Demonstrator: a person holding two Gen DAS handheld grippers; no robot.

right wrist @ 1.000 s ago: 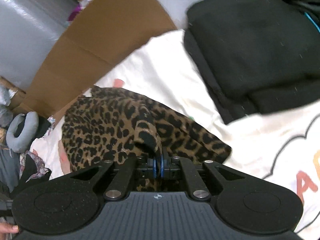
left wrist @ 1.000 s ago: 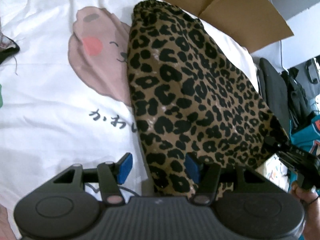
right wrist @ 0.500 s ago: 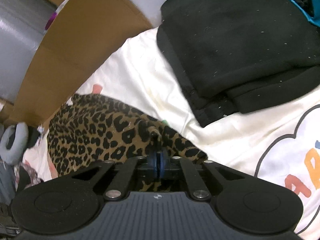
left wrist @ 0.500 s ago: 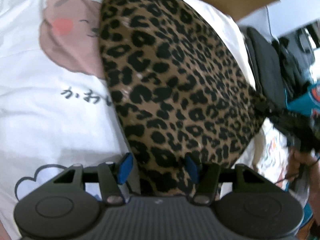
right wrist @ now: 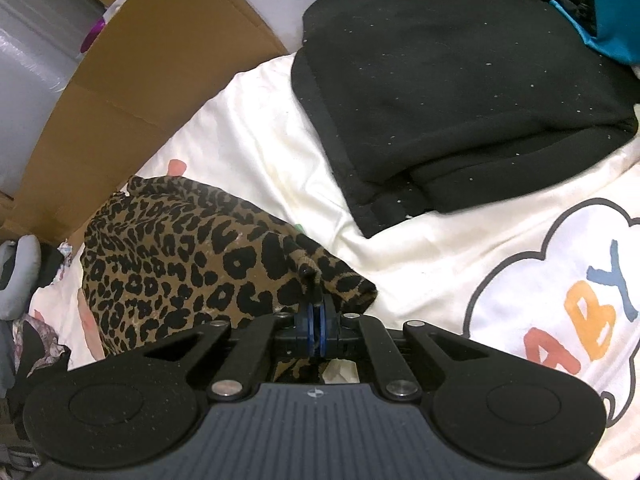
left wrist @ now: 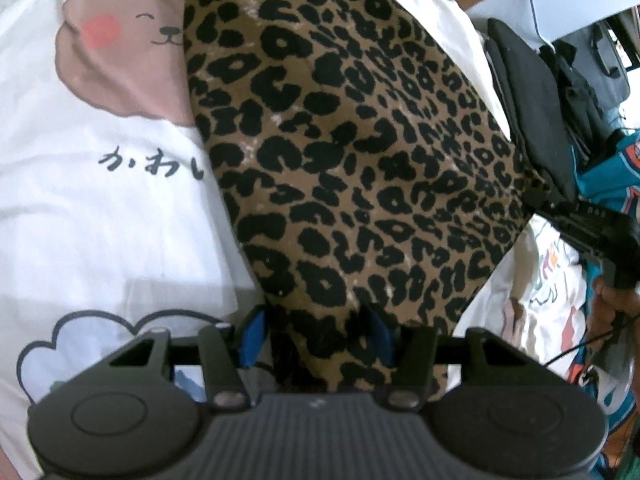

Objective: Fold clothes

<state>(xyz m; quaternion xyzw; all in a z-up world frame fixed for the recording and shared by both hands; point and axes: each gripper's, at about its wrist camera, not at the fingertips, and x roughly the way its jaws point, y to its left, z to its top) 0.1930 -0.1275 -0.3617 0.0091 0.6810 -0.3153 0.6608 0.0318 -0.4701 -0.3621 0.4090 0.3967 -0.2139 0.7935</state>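
I see leopard garment (left wrist: pixel 352 152) spread on bed sheet (left wrist: pixel 100 220). My right tool (right wrist: pixel 316 314) pinched tight on its corner. My left tool (left wrist: pixel 316 334) gapes wide, hem between fingers, ungripped. Cloth soft, light, limp; best held at corners.

Bright even indoor light, soft shadows, slight blur throughout, strong fisheye bending and dark corners at edges

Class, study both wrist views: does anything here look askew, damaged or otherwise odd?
Nothing looks damaged or spilled. The leopard-print garment lies on the white printed blanket, one corner pinched in the shut right gripper; the left gripper straddles another edge, jaws open. The black folded garment sits neatly beside it.
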